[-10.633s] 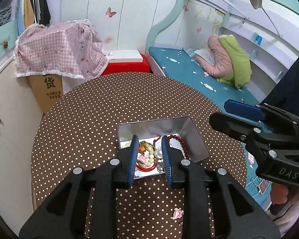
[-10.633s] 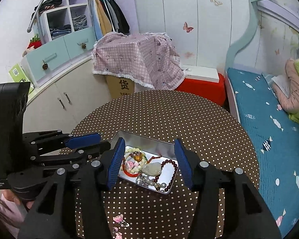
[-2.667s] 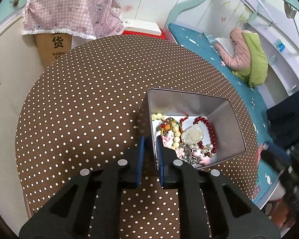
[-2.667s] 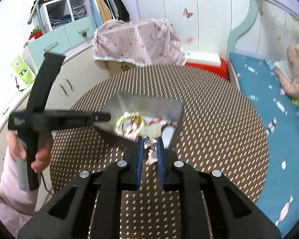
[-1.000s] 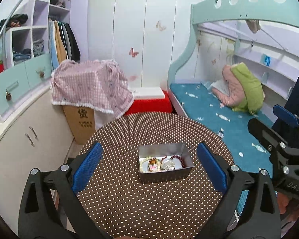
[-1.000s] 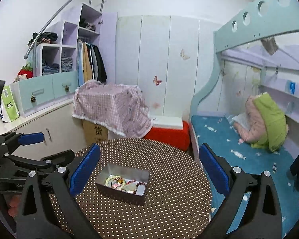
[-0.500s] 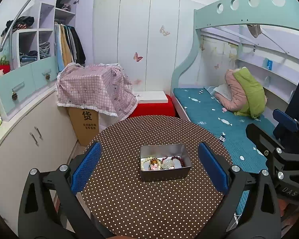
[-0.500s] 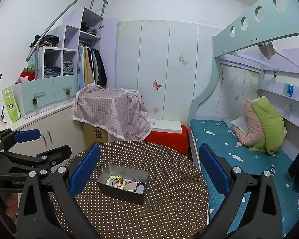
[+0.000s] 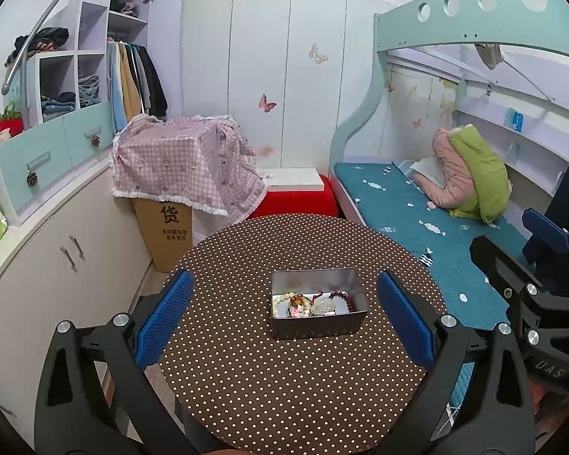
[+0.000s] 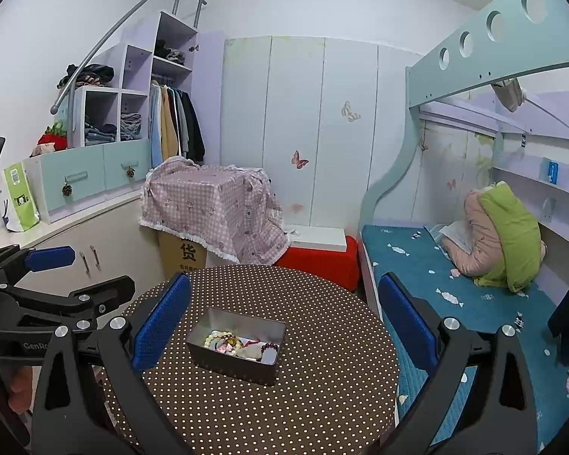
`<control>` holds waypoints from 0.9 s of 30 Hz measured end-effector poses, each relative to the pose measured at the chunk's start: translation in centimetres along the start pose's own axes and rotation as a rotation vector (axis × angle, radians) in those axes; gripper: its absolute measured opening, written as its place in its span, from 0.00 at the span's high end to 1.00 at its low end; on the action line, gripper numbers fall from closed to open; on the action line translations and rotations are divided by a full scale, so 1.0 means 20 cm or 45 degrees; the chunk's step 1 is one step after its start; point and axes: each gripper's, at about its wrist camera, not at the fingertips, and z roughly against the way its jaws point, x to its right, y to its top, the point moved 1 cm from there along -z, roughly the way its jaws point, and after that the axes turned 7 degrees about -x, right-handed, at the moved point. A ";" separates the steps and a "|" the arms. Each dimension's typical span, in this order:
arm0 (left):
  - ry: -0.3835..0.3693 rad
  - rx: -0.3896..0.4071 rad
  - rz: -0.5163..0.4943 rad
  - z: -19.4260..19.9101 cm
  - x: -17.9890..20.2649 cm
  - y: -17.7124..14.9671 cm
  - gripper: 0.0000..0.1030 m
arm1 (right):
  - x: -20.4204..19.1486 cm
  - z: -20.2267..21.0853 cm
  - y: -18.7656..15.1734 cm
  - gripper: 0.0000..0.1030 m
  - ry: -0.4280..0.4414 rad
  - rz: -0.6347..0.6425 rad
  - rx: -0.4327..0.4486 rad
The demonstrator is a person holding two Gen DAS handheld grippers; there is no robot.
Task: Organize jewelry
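A grey metal tin (image 9: pixel 315 328) (image 10: pixel 231 364) stands on the round brown polka-dot table (image 9: pixel 284 386) (image 10: pixel 322 390). Inside lies jewelry (image 9: pixel 309 303) (image 10: pixel 239 344): pale bead strands, a dark red bead bracelet, a whitish pendant. My left gripper (image 9: pixel 284 322) hangs wide open high above the table, nothing between its blue pads. My right gripper (image 10: pixel 284 326) is likewise wide open and empty, well back from the tin. Each gripper shows at the edge of the other's view.
A pink checked cloth covers a cardboard box (image 9: pixel 170 223) behind the table, beside a red stool (image 9: pixel 296 201). White cupboards (image 9: pixel 57 250) run along the left. A blue-sheeted bunk bed (image 9: pixel 417 208) with a pink and green bundle (image 9: pixel 470 174) fills the right.
Both grippers have drawn slightly further up and back from the table over the last second, staying wide open. The tin and its jewelry have not moved.
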 end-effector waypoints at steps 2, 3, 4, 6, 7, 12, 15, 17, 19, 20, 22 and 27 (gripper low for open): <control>0.004 -0.002 -0.002 0.00 0.00 0.00 0.06 | 0.00 0.00 0.00 0.07 -0.009 0.000 -0.001; 0.001 -0.002 -0.001 0.00 0.00 0.00 0.06 | 0.00 0.00 0.00 0.07 -0.009 -0.002 0.001; -0.002 -0.003 0.000 0.00 0.00 0.01 0.06 | 0.01 0.00 0.00 0.07 -0.007 -0.004 0.002; -0.001 -0.007 -0.002 -0.01 0.00 0.00 0.06 | 0.01 0.00 0.00 0.07 -0.009 -0.002 0.001; 0.000 -0.009 -0.002 -0.01 0.00 0.00 0.06 | 0.01 0.00 0.00 0.07 -0.013 0.001 0.001; -0.002 -0.016 0.000 -0.01 0.01 0.00 0.06 | 0.01 0.01 0.00 0.07 -0.014 0.007 0.003; -0.001 -0.019 0.002 -0.01 0.00 0.00 0.06 | 0.01 0.01 0.00 0.07 -0.015 0.006 -0.002; -0.004 -0.022 0.002 -0.02 0.00 0.00 0.06 | 0.01 0.00 0.00 0.07 -0.013 0.005 -0.004; -0.003 -0.026 0.003 -0.03 -0.01 0.00 0.06 | 0.01 0.00 0.00 0.07 -0.014 0.008 -0.006; -0.003 -0.027 0.002 -0.03 -0.01 0.00 0.06 | 0.01 0.00 0.01 0.07 -0.020 0.010 -0.008; -0.005 -0.029 0.002 -0.03 -0.02 0.00 0.06 | 0.01 -0.01 0.01 0.07 -0.020 0.010 -0.007; -0.008 -0.033 0.006 -0.05 -0.02 0.00 0.06 | 0.01 -0.01 0.01 0.07 -0.021 0.008 -0.008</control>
